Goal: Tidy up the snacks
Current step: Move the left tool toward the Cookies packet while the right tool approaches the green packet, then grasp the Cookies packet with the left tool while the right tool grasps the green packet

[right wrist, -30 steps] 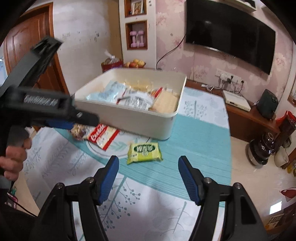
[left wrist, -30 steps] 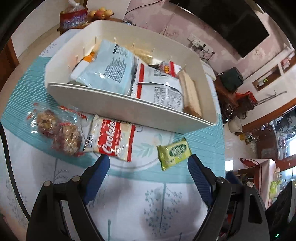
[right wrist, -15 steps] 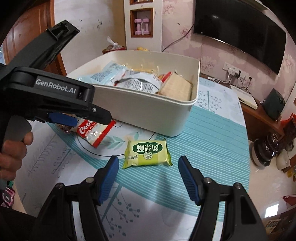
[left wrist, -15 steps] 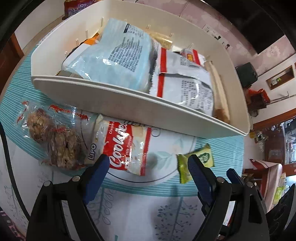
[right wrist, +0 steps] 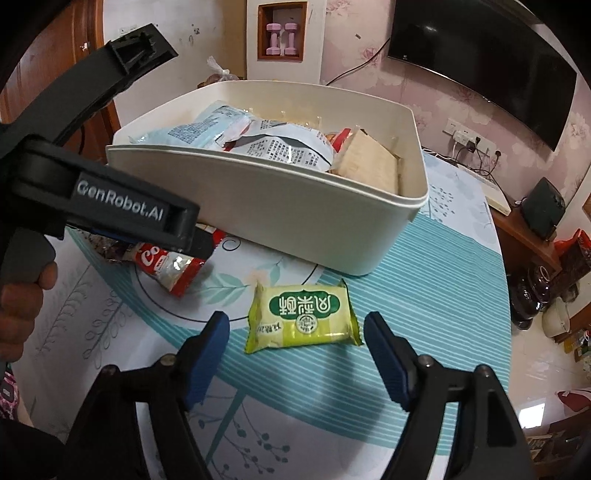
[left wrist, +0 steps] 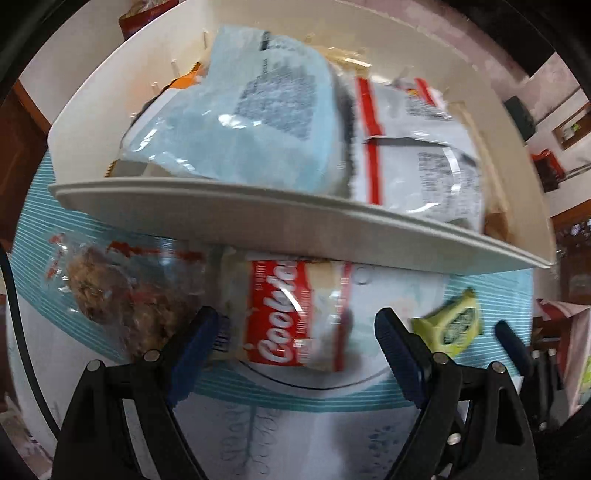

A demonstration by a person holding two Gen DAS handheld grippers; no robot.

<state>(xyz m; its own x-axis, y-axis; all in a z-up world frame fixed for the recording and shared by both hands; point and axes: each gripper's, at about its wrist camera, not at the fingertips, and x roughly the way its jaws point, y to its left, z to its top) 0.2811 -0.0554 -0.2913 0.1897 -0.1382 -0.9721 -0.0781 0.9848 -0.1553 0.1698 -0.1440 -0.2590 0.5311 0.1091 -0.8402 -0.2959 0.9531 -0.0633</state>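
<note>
left wrist: clear nut-cluster bag [left wrist: 122, 295], right wrist: tv [right wrist: 484, 70], dumbbells [right wrist: 282, 34]

My right gripper [right wrist: 296, 332] has just been widening; its jaws straddle the green snack packet [right wrist: 301, 316] on the bench [right wrist: 424, 295] without touching. The white bin [right wrist: 295, 210] sits at twelve o'clock, my left gripper [right wrist: 122, 210] at ten.

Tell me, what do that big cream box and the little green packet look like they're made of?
The cream box looks like moulded plastic, matt and smooth, with a thin rolled rim and rounded corners. The green packet seems a glossy plastic film wrapper: it has crimped, sealed ends and printed lettering.
</note>
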